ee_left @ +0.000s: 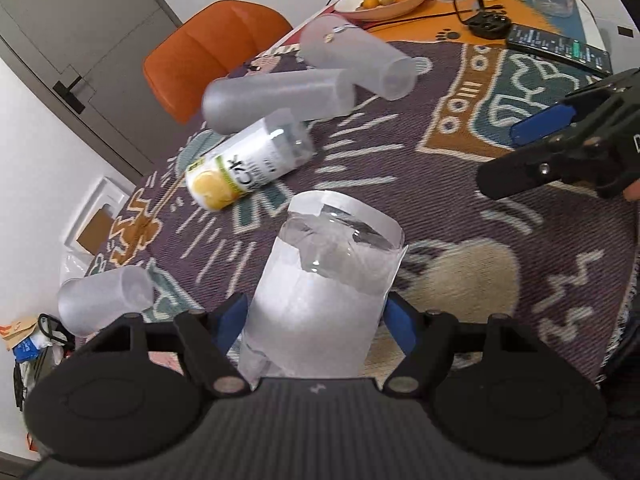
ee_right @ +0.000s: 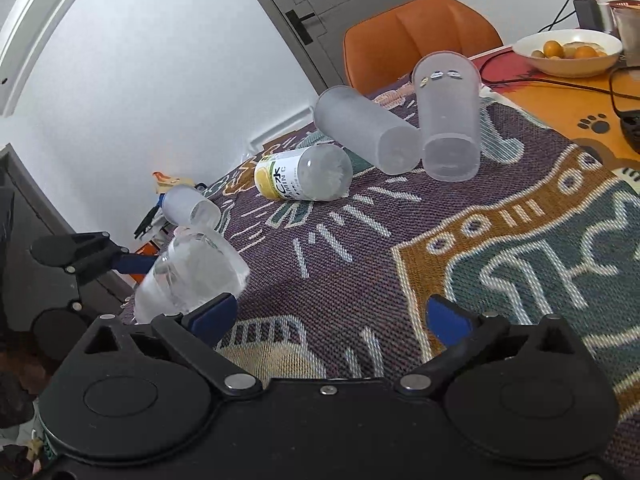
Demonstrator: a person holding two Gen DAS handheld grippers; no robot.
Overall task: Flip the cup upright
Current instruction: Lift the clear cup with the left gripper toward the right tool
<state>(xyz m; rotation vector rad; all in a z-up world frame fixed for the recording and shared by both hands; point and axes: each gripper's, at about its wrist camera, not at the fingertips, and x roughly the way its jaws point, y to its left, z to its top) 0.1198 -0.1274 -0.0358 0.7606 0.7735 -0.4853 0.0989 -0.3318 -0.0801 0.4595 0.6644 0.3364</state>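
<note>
Your left hand-held gripper [ee_left: 316,320] clamps the clear cup [ee_left: 320,292] tilted above the worktop [ee_left: 440,208], your right hand-held gripper [ee_right: 328,320] gaping wide nearby.

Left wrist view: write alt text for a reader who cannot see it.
The left tool grips a clear cup between its blue fingers, above a patterned tablecloth. Beyond lie three frosted cups and a lemon-labelled cup on their sides; the right tool shows at right.
</note>
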